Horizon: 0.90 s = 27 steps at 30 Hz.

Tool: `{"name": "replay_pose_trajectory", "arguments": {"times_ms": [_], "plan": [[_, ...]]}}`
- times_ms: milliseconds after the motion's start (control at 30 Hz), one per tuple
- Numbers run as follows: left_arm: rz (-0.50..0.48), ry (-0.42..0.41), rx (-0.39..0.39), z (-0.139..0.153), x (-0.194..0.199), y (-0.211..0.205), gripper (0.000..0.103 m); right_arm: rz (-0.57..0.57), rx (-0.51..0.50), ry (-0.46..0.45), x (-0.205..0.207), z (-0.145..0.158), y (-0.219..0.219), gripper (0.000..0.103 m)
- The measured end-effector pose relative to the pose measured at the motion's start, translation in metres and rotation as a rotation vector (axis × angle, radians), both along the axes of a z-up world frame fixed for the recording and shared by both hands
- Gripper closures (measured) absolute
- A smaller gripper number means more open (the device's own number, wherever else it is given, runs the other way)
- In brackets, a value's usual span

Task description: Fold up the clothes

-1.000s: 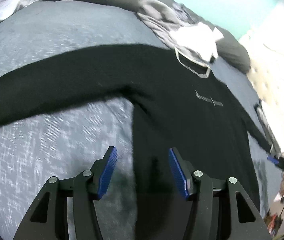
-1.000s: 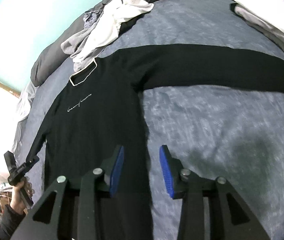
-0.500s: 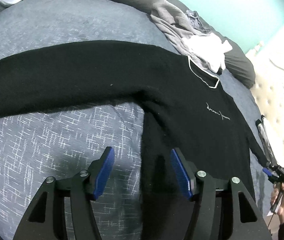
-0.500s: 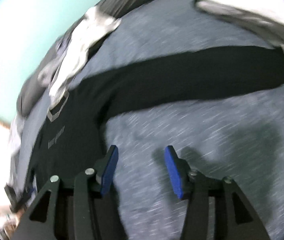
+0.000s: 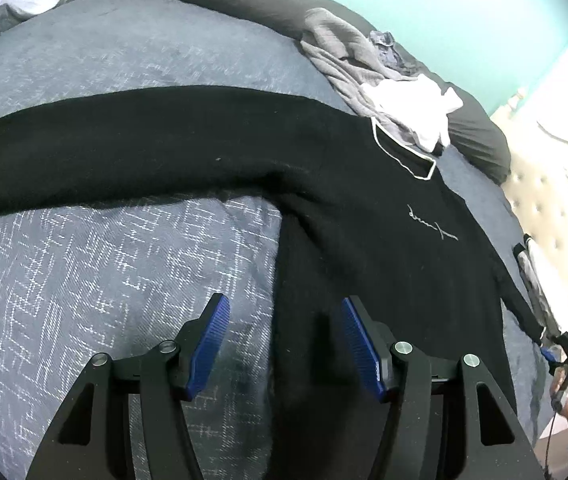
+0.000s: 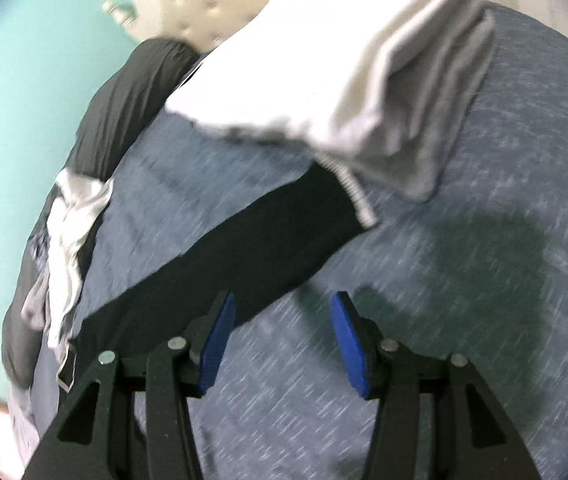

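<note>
Black sweater [image 5: 363,216] lies flat on the bed [image 5: 104,280], its sleeve [image 6: 252,244] running from lower left to the cuff at frame centre, just ahead-left of the empty right claw [image 6: 280,328], blades apart; left claw [image 5: 284,344], apart, straddles the side seam.

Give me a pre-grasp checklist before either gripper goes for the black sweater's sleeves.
1. Black sweater spread flat on the bed: ok.
2. Left gripper open, empty: ok.
3. Right gripper empty, nothing between the pads: ok.
4. Right sleeve laid out straight: ok.
5. Sleeve cuff clear of the white folded cloth: cannot tell, blurred.
6. Loose clothes pile off the collar: not ok.
</note>
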<state>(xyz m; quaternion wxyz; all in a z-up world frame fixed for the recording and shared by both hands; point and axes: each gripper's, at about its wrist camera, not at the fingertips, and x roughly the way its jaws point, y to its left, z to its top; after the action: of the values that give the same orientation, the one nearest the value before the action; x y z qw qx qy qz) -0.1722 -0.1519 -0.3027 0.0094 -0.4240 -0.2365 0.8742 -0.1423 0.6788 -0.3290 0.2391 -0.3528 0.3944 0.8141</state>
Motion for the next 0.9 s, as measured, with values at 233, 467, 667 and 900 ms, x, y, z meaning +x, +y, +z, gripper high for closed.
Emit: {"name": "replay_pose_trajectory", "arguments": {"times_ms": [233,467,667,900], "plan": [[-0.043,0.005,-0.006,-0.003,0.005,0.018,0.04,-0.069,0.028,-0.006,-0.002,-0.004,0.021,0.052],[-0.048,0.024,-0.004,0.001,0.007,0.023,0.04,-0.118,0.02,-0.03,-0.005,-0.019,0.038,0.052],[-0.042,0.025,-0.015,0.001,0.009,0.022,0.04,-0.071,0.12,-0.061,-0.018,-0.018,0.029,0.053],[-0.031,0.022,-0.008,0.0,0.012,0.017,0.04,0.005,0.184,-0.065,-0.033,-0.015,0.011,0.092]]}}
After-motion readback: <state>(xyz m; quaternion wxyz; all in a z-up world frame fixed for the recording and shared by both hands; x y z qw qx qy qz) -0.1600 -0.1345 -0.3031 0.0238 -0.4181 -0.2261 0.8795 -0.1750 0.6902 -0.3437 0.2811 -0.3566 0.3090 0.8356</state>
